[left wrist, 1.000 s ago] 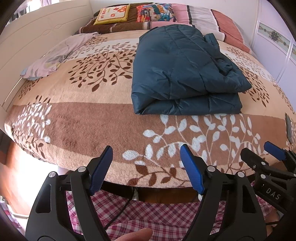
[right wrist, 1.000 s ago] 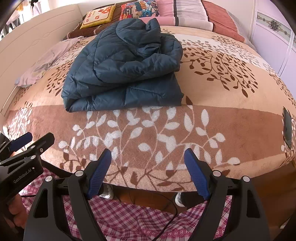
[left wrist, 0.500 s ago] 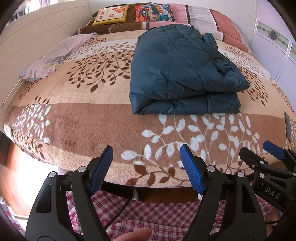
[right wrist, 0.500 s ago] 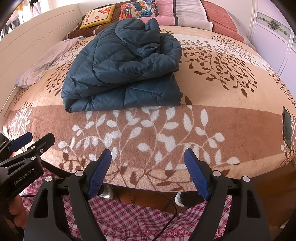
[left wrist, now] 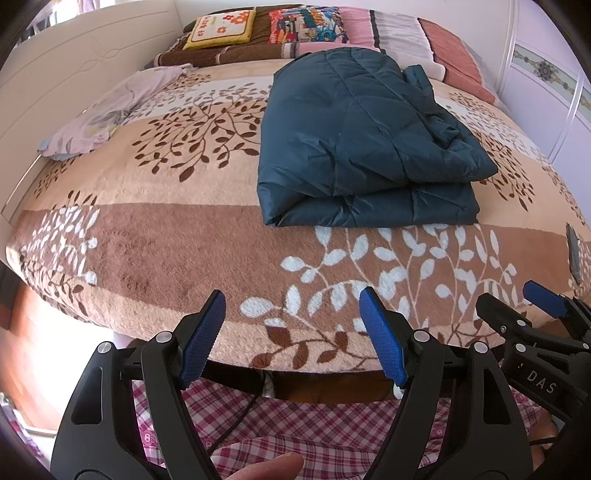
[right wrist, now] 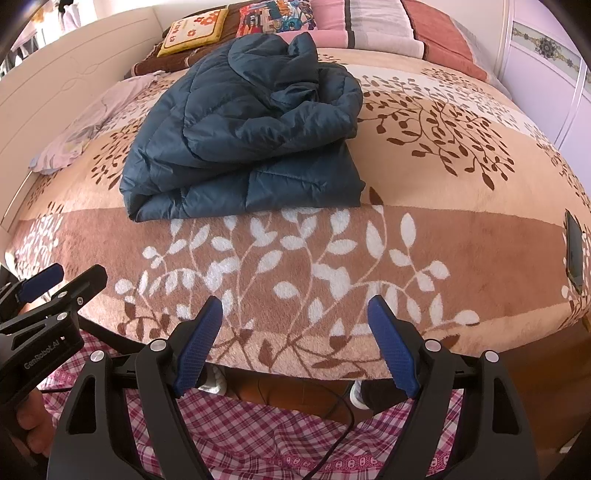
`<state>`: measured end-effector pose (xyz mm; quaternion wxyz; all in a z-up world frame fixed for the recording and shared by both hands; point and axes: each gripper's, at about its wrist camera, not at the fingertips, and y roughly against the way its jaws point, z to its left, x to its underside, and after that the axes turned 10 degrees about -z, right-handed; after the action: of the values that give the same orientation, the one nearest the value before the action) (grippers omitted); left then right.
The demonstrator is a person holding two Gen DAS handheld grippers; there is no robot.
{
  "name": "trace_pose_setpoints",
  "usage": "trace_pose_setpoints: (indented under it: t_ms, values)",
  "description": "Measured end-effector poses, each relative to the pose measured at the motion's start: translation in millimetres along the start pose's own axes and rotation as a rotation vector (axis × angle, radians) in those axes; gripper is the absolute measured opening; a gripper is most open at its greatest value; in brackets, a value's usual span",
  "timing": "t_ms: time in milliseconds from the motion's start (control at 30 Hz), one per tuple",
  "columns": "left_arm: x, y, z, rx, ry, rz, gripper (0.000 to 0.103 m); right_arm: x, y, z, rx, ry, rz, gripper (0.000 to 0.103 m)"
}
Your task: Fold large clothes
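A dark teal quilted jacket (left wrist: 362,140) (right wrist: 240,140) lies folded in a thick bundle on the bed's leaf-patterned blanket (left wrist: 166,236) (right wrist: 424,229). My left gripper (left wrist: 291,306) hangs open off the bed's near edge, well short of the jacket, with nothing between its blue pads. My right gripper (right wrist: 297,312) is likewise open and bare at the near edge, to the right of the left one. Each gripper shows at the side of the other's view: the right gripper (left wrist: 509,299) and the left gripper (right wrist: 68,275).
Pillows (left wrist: 306,24) and a folded striped quilt (right wrist: 373,26) lie at the head. A pale floral cloth (left wrist: 107,110) rests at the left. A dark phone (right wrist: 574,251) lies near the right edge. A white headboard-like panel (left wrist: 66,74) borders the left, a wardrobe (left wrist: 546,85) the right.
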<state>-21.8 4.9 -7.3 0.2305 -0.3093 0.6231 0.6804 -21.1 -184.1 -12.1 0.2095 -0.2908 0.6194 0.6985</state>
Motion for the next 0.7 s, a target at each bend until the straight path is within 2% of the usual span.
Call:
trace_pose_setpoints:
  t_ms: [700]
  values:
    - [2.7, -2.1, -1.7, 0.009, 0.002, 0.008, 0.074, 0.7, -0.1, -1.1, 0.007, -0.005, 0.002, 0.079]
